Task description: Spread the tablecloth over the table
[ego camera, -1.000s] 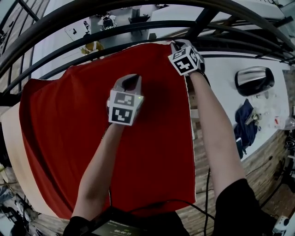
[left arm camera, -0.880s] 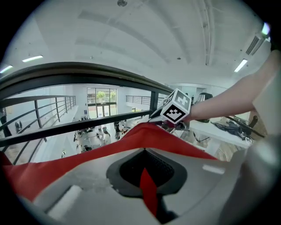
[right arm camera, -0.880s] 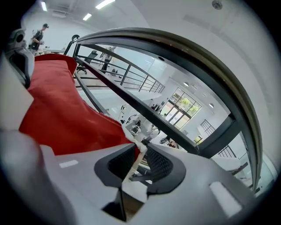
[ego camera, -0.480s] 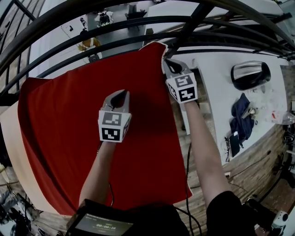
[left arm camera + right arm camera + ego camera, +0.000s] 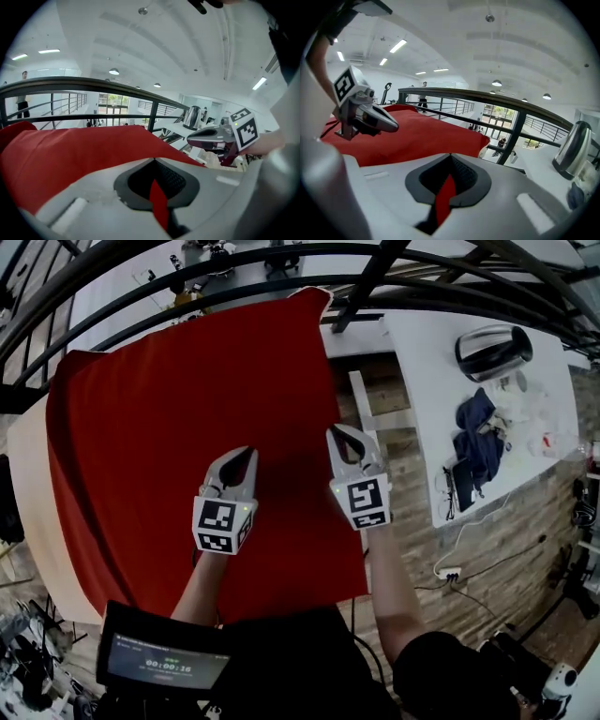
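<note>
Positioning step, I judge: left gripper and right gripper each pinch a fold of the red tablecloth draped over the table, whose left strip lies bare; next likely needs a leftward tug.

Beige table, left: red tablecloth spread over most of top, bare strip along left edge. White table, right, set apart: shiny kettle at far end, dark blue cloth nearer, pale clutter beside both. Wooden floor between tables: white power strip, cables.
</note>
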Available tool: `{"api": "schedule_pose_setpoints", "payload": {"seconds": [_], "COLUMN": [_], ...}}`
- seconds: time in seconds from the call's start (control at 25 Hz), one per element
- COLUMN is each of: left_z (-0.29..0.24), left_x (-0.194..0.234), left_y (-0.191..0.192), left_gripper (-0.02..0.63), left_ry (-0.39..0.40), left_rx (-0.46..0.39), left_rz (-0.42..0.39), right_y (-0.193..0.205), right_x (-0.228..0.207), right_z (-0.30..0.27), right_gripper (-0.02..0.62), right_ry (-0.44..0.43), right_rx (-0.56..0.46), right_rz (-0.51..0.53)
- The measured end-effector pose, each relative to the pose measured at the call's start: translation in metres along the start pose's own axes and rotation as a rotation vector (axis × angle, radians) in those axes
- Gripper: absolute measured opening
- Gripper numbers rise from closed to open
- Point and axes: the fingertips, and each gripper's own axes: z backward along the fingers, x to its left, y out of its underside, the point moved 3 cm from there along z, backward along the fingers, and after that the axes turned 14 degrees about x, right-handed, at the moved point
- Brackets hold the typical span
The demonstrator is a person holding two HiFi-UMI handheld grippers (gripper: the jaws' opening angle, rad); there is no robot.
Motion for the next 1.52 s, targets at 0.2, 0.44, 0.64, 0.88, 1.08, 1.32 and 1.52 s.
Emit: {"api": "schedule_pose_setpoints", "payload": {"seconds": [0.2,0.44,0.64,0.88,1.08,1.32,1.52], "left_z": [0.059,0.131,0.191,0.268,0.344,0.428,0.497], "left_x": [-0.045,-0.095,-0.104,-0.1,-0.098,-0.043,0.018], "left_y": [0.075,0.141,0.14,0.154,0.192,0.293,0.374], "left_gripper": [0.005,0.005,0.005,0.003,0.003,0.005,0.006], "left_ry": [-0.063,-0.104,-0.14,-0.159,-0.146,-0.257,-0.404], "left_rx": [0.068,0.078,0.002,-0.094,-0.163,-0.147,-0.136], "left_rz": [-0.019,0.076,0.066,0.042,0.018,0.163,0.3], "right_y": [0.046,0.06,0.027,-0.006,-0.024,-0.036,-0.055], "right_x": [0.068,0.14,0.203,0.283,0.355,0.492,0.615], "right_z": [0.086,0.142,0.171,0.205,0.252,0.27,0.263], "right_gripper": [0.009,0.009,0.009,0.009,0.009,0.009,0.009], "right_ry": [-0.044,-0.111,-0.159,-0.185,-0.154,-0.285,-0.458], "right_rx": [0.002,-0.054,-0.099,-0.175,-0.193,-0.235,-0.247], "right_rz": [-0.006,-0.052,0.003,0.053,0.066,0.142,0.318]}}
